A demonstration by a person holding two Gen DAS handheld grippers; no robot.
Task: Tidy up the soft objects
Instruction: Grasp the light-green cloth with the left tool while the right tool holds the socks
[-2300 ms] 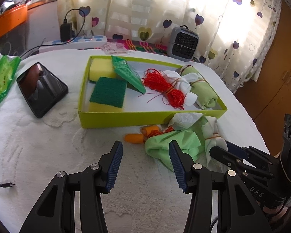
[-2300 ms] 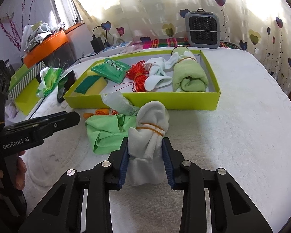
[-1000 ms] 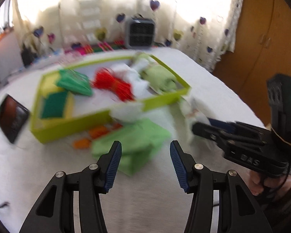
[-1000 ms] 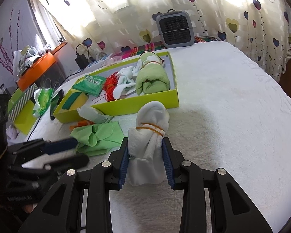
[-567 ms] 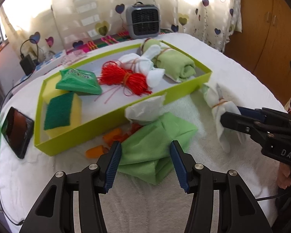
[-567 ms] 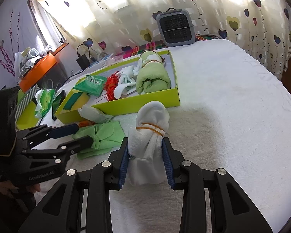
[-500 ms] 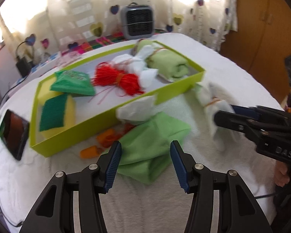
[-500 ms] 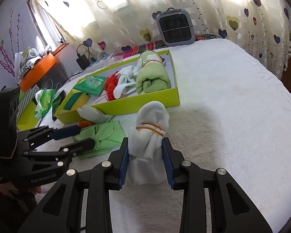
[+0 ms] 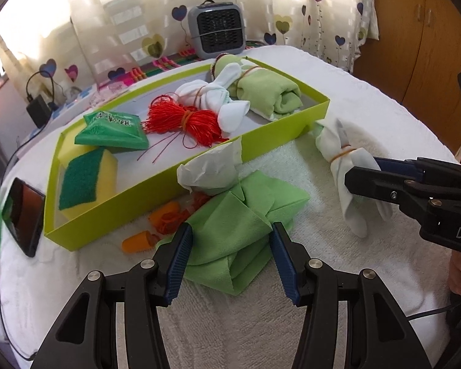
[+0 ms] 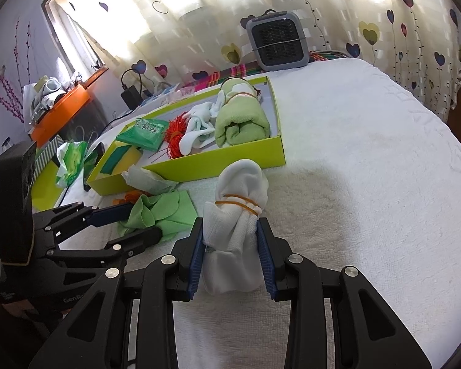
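A lime green box point(image 9: 279, 130) on the white bedspread holds sponges, a green packet, a red string bundle point(image 9: 184, 120), white socks and a rolled green towel point(image 9: 267, 93). My right gripper point(image 10: 230, 240) is shut on a white cloth bundle point(image 10: 238, 203) tied with a rubber band; it shows in the left wrist view point(image 9: 341, 163) just in front of the box's right end. My left gripper point(image 9: 230, 243) is open, its jaws either side of a folded green cloth point(image 9: 239, 227) lying in front of the box. A crumpled white tissue point(image 9: 212, 169) and orange pieces point(image 9: 166, 215) lie beside it.
A black phone point(image 9: 23, 215) lies left of the box. A grey fan heater point(image 9: 216, 29) stands at the back by the heart-patterned curtain. A charger and power strip point(image 9: 41, 109) sit at the back left. A wooden cabinet point(image 9: 415, 30) is on the right.
My left gripper has swung toward the green cloth and come close, its jaws now flanking it. My right gripper still holds the white bundle, carried slightly forward toward the box.
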